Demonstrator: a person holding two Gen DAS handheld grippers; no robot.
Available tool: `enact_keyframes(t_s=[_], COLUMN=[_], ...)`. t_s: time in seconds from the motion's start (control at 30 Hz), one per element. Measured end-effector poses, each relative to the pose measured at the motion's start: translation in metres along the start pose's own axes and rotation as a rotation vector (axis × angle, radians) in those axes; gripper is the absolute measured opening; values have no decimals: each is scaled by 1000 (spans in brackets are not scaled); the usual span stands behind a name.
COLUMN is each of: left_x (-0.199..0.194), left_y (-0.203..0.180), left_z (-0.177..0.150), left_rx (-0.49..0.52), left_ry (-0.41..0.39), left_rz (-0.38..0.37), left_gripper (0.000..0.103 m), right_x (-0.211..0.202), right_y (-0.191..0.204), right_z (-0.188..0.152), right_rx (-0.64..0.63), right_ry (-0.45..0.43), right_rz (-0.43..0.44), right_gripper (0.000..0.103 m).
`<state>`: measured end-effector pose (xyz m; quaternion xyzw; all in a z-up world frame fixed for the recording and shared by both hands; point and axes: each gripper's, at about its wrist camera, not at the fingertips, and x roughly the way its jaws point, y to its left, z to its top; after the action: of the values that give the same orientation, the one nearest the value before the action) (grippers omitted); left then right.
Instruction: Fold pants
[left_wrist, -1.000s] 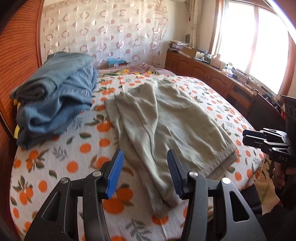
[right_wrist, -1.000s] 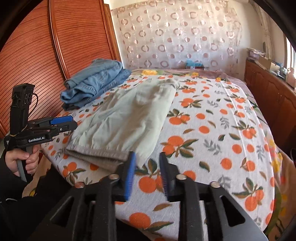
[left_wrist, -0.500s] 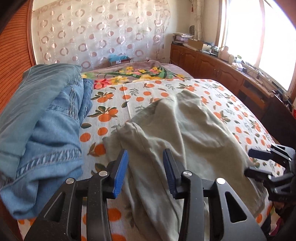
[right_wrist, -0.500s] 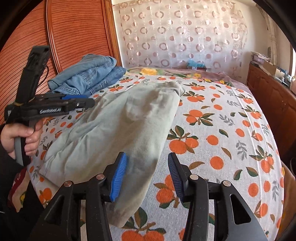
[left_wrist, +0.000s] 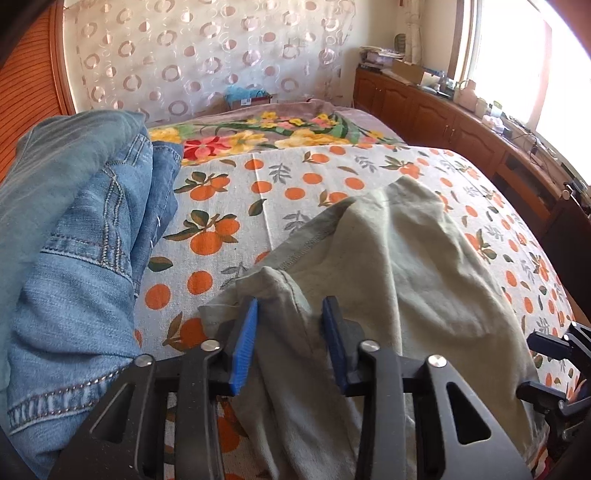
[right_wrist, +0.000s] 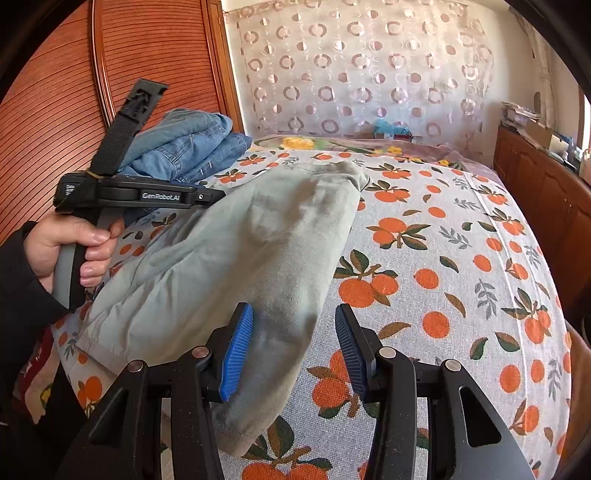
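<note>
Pale green pants lie lengthwise on the orange-print bed sheet, legs together. My left gripper is open, its blue pads on either side of a raised fold at the pants' left edge. My right gripper is open over the pants' right edge near the hem, with cloth between the pads. The left gripper also shows in the right wrist view, held by a hand at the pants' far side.
A stack of folded blue jeans lies on the bed's left side, close to my left gripper. A wooden headboard stands behind it. A floral blanket lies at the far end. Wooden cabinets run along the right under the window.
Both grippers have moved forward and down onto the pants. The left one went from the hem to the pants' left edge beside the jeans. The right one has opened wider.
</note>
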<state>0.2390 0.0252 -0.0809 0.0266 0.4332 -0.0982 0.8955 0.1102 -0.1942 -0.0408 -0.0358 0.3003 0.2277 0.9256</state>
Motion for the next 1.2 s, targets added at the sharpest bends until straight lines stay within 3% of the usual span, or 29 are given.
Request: enact_keyframes(t_s=[0.1, 0.17, 0.37, 0.67, 0.77, 0.83, 0.97, 1.03, 1.1, 1.2], left_x=[1, -2, -24, -35, -43, -53, -70, -78, -82, -91], left_y=[-1, 1, 21, 24, 17, 12, 2, -4, -7, -13], left_z=[-1, -2, 4, 2, -7, -15, -34, -44, -51, -64], left_rx=[10, 18, -26, -6, 9, 17, 23, 27, 31, 40], left_ry=[1, -18, -82, -89, -96, -103, -137, -150, -152, -159], left_rz=[4, 18, 53, 57, 44, 22, -9, -42, -54, -78], left_gripper=[8, 4, 4, 4, 9, 18, 50, 57, 71, 74], right_x=[-2, -3, -2, -3, -2, -2, -2, -2, -2, -1], right_y=[0, 1, 0, 1, 1, 1, 1, 1, 1, -1], right_z=[-1, -2, -2, -3, -3, -2, -3, -3, -3, -3], right_rx=[2, 2, 4, -5, -6, -4, -3, -3, -2, 1], right_ry=[-6, -9, -10, -11, -9, -10, -11, -11, -11, -10], right_rz=[-2, -2, -5, -9, -8, -9, -10, -10, -10, -11], right_gripper=[48, 48, 48, 48, 48, 48, 48, 48, 48, 48])
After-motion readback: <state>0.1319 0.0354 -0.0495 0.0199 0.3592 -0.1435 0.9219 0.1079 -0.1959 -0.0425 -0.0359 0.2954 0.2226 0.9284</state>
